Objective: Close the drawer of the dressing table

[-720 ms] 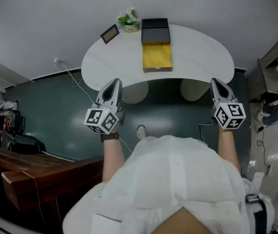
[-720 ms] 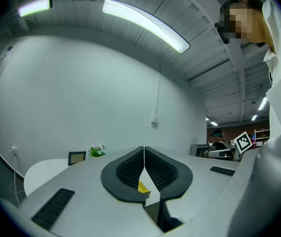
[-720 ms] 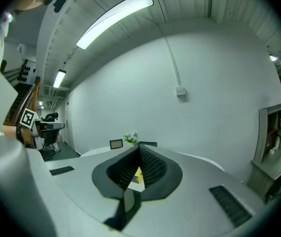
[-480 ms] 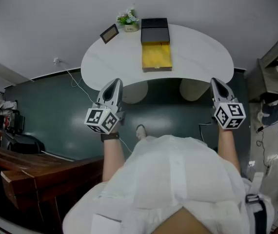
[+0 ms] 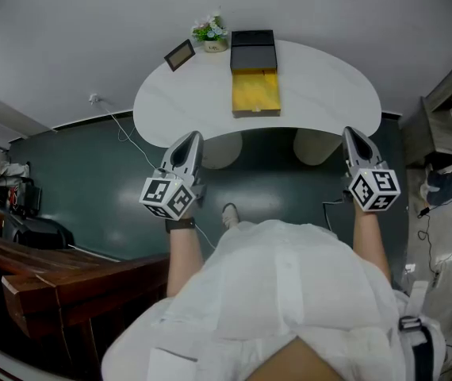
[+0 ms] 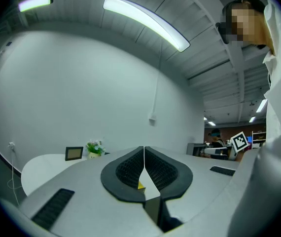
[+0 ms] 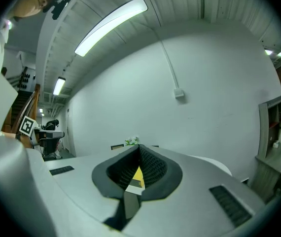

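Pale wall and dark green floor are framing a white, kidney-shaped dressing table [image 5: 321,86] in the head view. On its top a black drawer box [image 5: 253,50] is sitting near the wall. Its yellow drawer [image 5: 255,94] is standing pulled out toward us, with its front reaching close to the table's near edge. Left of the box a small picture frame [image 5: 179,55] and a potted plant [image 5: 209,32] are standing. We are holding the left gripper [image 5: 193,136] and the right gripper [image 5: 351,132] level in front of the table, one to each side of the drawer and well apart from it. In the left gripper view the two jaws are pressing together at their tips with nothing between them. In the right gripper view the jaws are likewise meeting at the tips, empty, and a sliver of the yellow drawer is showing through the gap lower down. Brown wooden furniture [image 5: 59,280] is standing at our left
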Demonstrator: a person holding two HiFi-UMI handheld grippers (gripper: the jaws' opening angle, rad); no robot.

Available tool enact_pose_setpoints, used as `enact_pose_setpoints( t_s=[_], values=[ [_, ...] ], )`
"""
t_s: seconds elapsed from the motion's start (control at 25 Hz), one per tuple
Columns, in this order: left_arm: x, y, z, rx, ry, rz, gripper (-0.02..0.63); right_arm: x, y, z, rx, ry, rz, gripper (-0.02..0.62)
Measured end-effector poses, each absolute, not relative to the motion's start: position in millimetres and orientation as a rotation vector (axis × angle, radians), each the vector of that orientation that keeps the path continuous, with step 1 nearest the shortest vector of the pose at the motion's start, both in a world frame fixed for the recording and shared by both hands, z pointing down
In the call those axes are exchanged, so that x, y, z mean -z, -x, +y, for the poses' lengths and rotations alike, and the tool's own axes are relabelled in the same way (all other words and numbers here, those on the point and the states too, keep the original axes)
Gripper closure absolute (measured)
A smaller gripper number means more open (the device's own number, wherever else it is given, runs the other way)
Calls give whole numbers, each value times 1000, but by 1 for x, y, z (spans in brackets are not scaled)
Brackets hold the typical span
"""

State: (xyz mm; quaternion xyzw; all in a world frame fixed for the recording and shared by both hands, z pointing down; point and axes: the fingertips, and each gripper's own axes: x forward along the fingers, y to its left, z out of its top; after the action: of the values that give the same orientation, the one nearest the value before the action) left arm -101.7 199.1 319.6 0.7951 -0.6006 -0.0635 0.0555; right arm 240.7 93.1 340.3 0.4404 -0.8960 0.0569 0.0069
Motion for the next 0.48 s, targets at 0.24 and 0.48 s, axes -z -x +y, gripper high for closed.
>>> enact_pose_setpoints(
  t_s=[0.24,0.48],
  values=[
    [-327,96,198,181,-2409,-1799,588,-345,-252,91,-219,-1405,-2789,586],
    [-335,94,195,164,-2406,-1778,588,-350,-258,89,-247,-1423,-2775,586]
  ],
)
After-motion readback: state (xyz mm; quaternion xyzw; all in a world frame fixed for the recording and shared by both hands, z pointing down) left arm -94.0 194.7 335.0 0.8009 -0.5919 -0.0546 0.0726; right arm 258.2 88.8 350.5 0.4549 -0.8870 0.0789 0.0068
